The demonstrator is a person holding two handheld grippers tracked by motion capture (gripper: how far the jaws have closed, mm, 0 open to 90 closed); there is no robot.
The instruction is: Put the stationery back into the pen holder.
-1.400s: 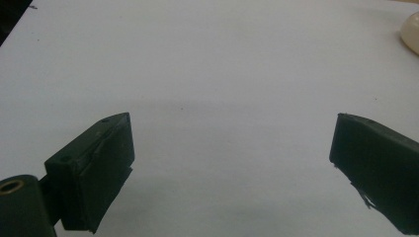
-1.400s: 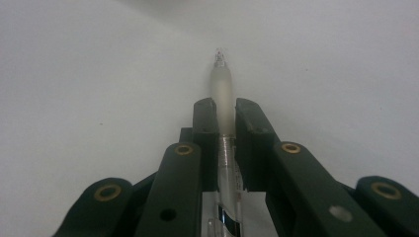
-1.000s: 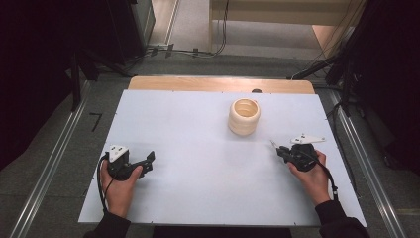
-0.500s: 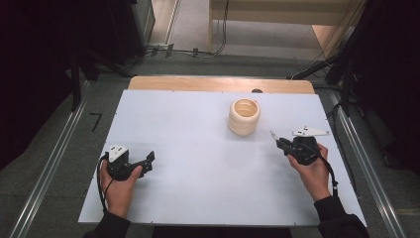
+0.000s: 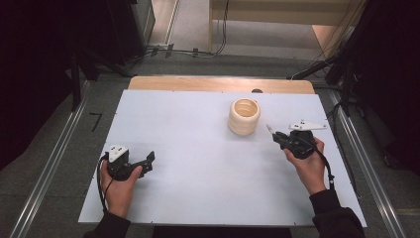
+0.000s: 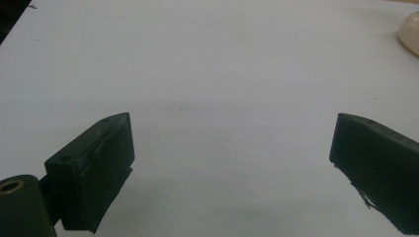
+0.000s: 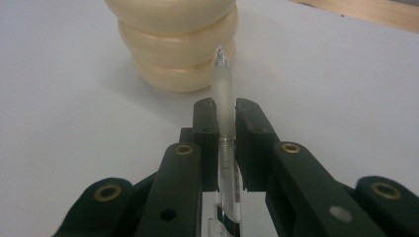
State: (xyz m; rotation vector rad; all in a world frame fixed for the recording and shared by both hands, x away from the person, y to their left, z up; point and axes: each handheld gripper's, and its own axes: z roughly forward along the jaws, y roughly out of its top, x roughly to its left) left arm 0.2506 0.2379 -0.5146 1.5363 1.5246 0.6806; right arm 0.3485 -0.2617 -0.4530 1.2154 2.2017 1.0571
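Right tool [image 7: 226, 123] clamped on clear plastic pen [image 7: 223, 94] at mid-barrel, tip pointing at cream ribbed holder [image 5: 244, 116] just ahead on white desk [image 5: 198, 163]. Pen likely light, stiff, smooth barrel, may slip or pivot; hold near middle. Left tool [image 6: 230, 158] wide, empty, well apart.

White table [image 5: 198, 163], cream ridged holder [image 5: 244, 117]

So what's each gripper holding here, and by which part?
Right gripper clamps a clear pen around mid-barrel, tip forward. Left gripper holds nothing.
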